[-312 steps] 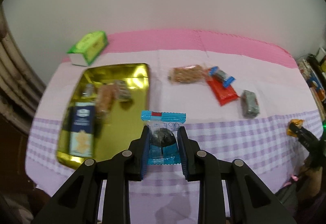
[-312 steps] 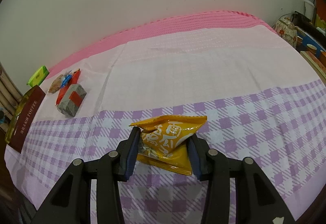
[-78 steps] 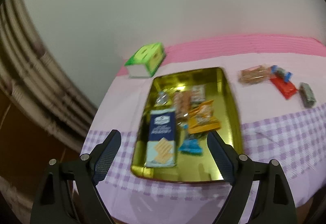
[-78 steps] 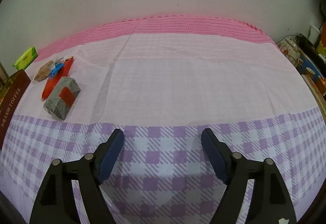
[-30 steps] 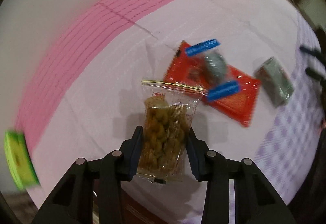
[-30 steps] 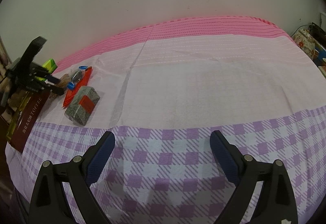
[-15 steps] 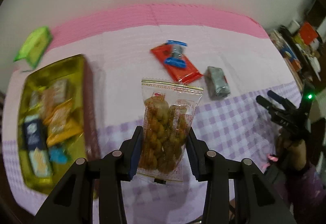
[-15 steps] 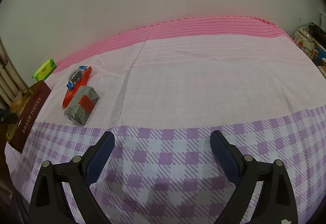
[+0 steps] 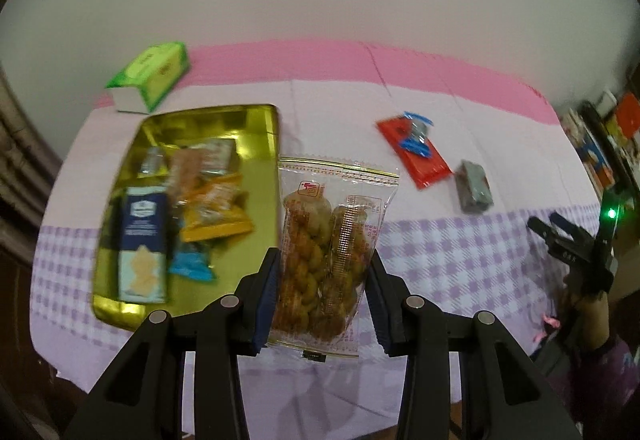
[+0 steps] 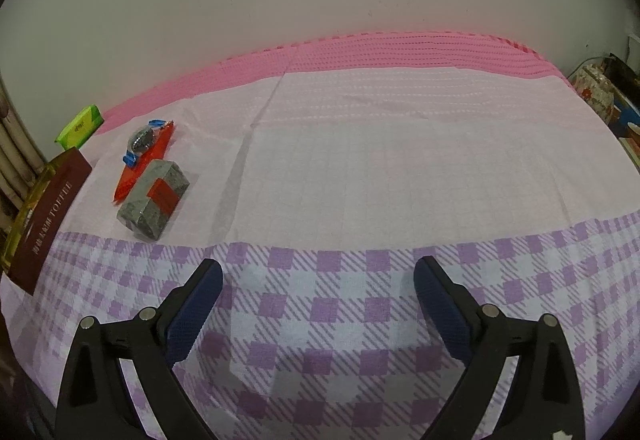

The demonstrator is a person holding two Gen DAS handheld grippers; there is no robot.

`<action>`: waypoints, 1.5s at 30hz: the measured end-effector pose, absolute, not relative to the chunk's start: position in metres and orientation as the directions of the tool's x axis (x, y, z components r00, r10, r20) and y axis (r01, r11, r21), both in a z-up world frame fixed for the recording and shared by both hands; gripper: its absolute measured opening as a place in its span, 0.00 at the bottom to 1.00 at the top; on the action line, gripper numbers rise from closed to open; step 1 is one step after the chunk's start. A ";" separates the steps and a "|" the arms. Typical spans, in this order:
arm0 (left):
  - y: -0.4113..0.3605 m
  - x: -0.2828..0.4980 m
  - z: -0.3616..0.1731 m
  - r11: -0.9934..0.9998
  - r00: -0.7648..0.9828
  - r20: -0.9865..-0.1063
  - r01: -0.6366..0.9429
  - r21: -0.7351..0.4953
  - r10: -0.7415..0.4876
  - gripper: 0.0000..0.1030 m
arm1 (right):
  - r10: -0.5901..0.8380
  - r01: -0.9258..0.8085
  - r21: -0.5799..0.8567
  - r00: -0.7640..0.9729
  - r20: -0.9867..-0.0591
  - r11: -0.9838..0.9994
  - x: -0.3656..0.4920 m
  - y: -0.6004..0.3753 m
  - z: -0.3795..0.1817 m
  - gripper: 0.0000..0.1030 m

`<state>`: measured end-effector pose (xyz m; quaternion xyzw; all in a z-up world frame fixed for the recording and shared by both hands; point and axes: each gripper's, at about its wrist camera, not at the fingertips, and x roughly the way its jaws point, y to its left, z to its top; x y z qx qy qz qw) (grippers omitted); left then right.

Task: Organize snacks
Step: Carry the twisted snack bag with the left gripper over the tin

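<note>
- Left gripper (image 9: 322,304): black frame with two blue ribbed pads, pinching one clear plastic packet of twisted fried dough (image 9: 326,260) between them. Packet stands upright in the grip, held up off the cloth, its crimped top edge uppermost; two braided golden-brown pieces show through the film.
- Right gripper (image 10: 318,304): same build, its two pads spread wide apart with nothing between them, poised over the purple check band of the tablecloth (image 10: 400,159).
- Gold tray (image 9: 260,119): one, rectangular, shiny metal with a raised rim, lying to the left of the held packet in the left wrist view.
- Contents of tray, as far as motion blur allows a count: one tall navy-and-pale biscuit box (image 9: 143,244), one orange foil packet (image 9: 214,213), one small blue wrapper (image 9: 192,266), and several further wrappers towards the far end, number unclear.
- Green tissue pack (image 9: 154,73): one, soft-sided, just beyond the far end of the tray.
- Loose snacks on the cloth, three counted: one flat red packet (image 9: 426,159); one blue-ended clear wrapper (image 9: 416,133) lying on top of it; one grey block-shaped packet with a red label (image 10: 154,195) just beside the red packet.
- Tablecloth: one, woven, in three bands — pink at the far edge, pale pink in the middle, purple gingham nearest.
- Maroon lid (image 10: 50,215): one, flat, lettered in pale print, at the left edge of the right wrist view, lying against the tray.
</note>
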<state>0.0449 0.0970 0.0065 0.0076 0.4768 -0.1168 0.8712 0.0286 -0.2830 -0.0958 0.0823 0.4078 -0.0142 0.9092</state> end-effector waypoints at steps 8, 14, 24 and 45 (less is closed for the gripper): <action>0.128 0.047 0.008 0.984 0.552 -0.819 0.154 -0.084 -0.156 0.41 | 0.012 0.104 0.106 0.655 -0.755 0.989 0.030 -0.280 -0.096 0.94; 0.139 0.051 0.004 0.989 0.552 -0.822 0.124 -0.083 -0.138 0.41 | -0.003 0.103 0.084 0.645 -0.764 0.991 0.032 -0.276 -0.097 0.96; 0.146 0.055 -0.001 0.995 0.560 -0.824 0.086 -0.052 -0.092 0.41 | -0.034 0.106 0.042 0.626 -0.779 0.994 0.035 -0.272 -0.099 0.99; 0.147 0.055 -0.002 0.998 0.567 -0.823 0.066 -0.008 -0.044 0.41 | -0.070 0.107 -0.006 0.607 -0.792 0.994 0.038 -0.265 -0.101 1.00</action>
